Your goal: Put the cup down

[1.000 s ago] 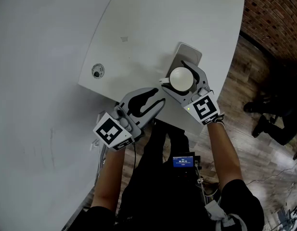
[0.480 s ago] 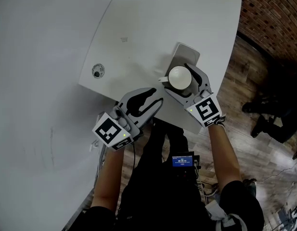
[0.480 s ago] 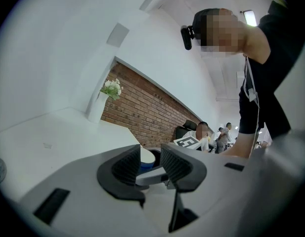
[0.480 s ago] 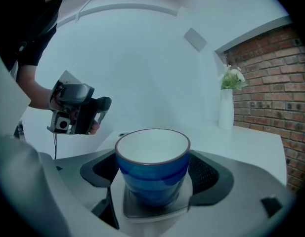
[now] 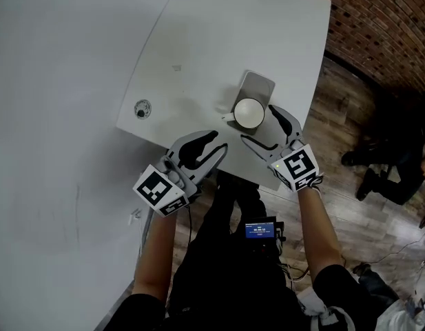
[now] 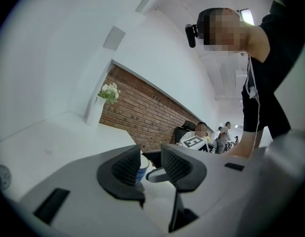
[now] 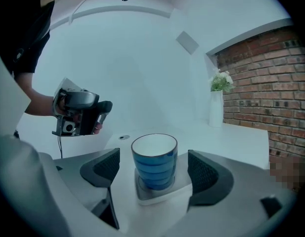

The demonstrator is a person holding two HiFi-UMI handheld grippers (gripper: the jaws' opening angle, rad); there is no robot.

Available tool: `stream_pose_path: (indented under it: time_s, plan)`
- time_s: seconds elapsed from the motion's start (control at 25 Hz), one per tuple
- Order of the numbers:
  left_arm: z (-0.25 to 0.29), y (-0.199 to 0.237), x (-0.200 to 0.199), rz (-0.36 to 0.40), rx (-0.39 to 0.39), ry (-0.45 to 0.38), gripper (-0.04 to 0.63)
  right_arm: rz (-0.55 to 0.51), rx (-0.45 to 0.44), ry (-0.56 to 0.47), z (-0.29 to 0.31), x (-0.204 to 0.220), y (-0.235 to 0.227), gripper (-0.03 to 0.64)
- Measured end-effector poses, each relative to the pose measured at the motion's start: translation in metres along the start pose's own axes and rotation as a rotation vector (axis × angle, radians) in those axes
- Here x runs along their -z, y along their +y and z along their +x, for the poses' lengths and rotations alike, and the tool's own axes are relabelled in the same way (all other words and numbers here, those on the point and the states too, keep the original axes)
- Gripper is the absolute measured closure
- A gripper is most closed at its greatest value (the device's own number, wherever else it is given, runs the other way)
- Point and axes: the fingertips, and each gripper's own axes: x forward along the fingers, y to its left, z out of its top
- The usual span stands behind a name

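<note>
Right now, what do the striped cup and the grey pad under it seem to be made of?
Cup: probably glazed ceramic, judging by the glossy blue bands outside and the smooth white inside. Grey pad: a matte, even grey with rounded corners. It is likely plastic or silicone, but the look leaves that open.

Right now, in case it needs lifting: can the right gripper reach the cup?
Probably yes: the right gripper holds its jaws open on either side of the upright cup on its grey base, with nothing between.
</note>
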Motion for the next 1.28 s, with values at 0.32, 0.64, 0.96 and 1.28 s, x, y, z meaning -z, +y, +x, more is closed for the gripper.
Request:
stream_pose_path:
  time_s: [0.32, 0.64, 0.96, 1.28]
  plan:
    - [-0.003, -0.018, -0.012, 0.024, 0.02, -0.004, 0.477, 0.108, 0.038, -0.014, -0.03, -0.01, 0.004, 0.193]
    - [-0.015, -0.04, -0.024, 0.044, 0.024, -0.009, 0.477, 0.209, 0.048, -0.057, -0.067, -0.032, 0.018, 0.214]
    - [-0.019, -0.053, -0.031, 0.069, 0.041, -0.029, 0.477, 0.244, 0.113, -0.104, -0.104, -0.046, 0.021, 0.285]
    - [-0.032, -0.063, -0.041, 0.097, 0.023, -0.04, 0.477, 0.252, 0.138, -0.155, -0.139, -0.066, 0.032, 0.377]
